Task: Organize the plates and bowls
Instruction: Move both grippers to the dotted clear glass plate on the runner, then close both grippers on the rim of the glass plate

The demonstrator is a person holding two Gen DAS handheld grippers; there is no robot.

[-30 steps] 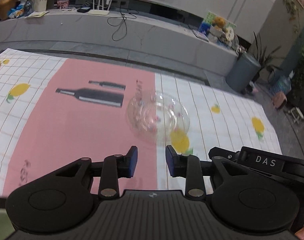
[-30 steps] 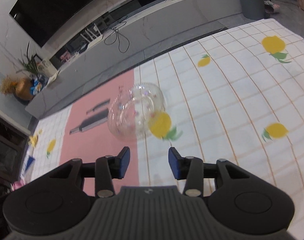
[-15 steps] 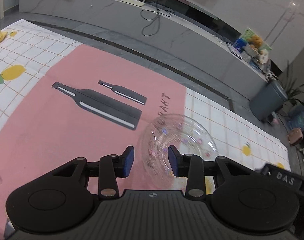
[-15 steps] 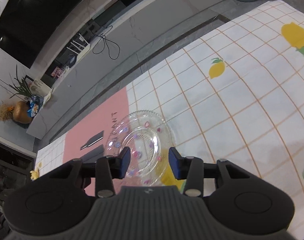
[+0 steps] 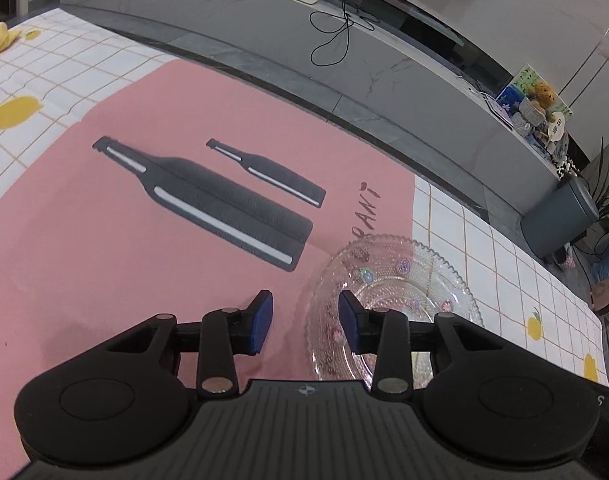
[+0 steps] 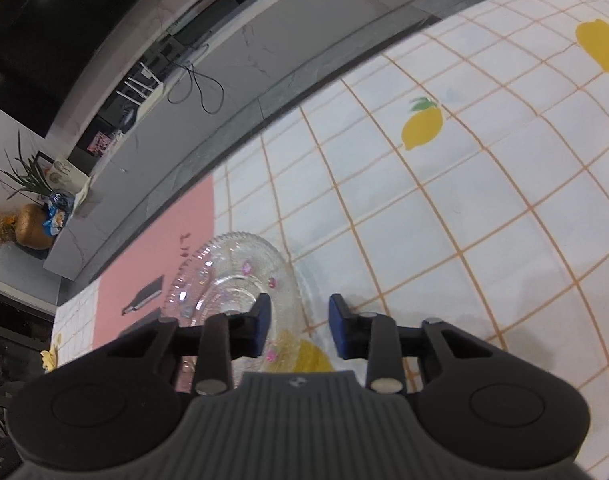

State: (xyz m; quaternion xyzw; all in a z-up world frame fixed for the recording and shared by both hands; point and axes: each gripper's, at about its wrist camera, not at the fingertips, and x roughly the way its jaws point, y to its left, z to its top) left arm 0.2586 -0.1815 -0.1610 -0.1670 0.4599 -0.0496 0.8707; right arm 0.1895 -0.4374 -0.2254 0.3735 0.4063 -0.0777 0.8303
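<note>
The left hand-held gripper [image 5: 305,322] gapes wide over the glass plate's [image 5: 400,276] left rim, gripping nothing. The right hand-held gripper [image 6: 299,326], equally open and empty, straddles its right rim, with bare tablecloth [image 6: 484,208] stretching beyond.

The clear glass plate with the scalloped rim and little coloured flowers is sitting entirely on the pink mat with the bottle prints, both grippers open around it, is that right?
Not quite. The clear glass plate with the scalloped rim straddles the edge of the pink mat with bottle prints, part of it lying on the white checked lemon cloth, as both wrist views show. The left gripper and right gripper are indeed open at its rim.
</note>
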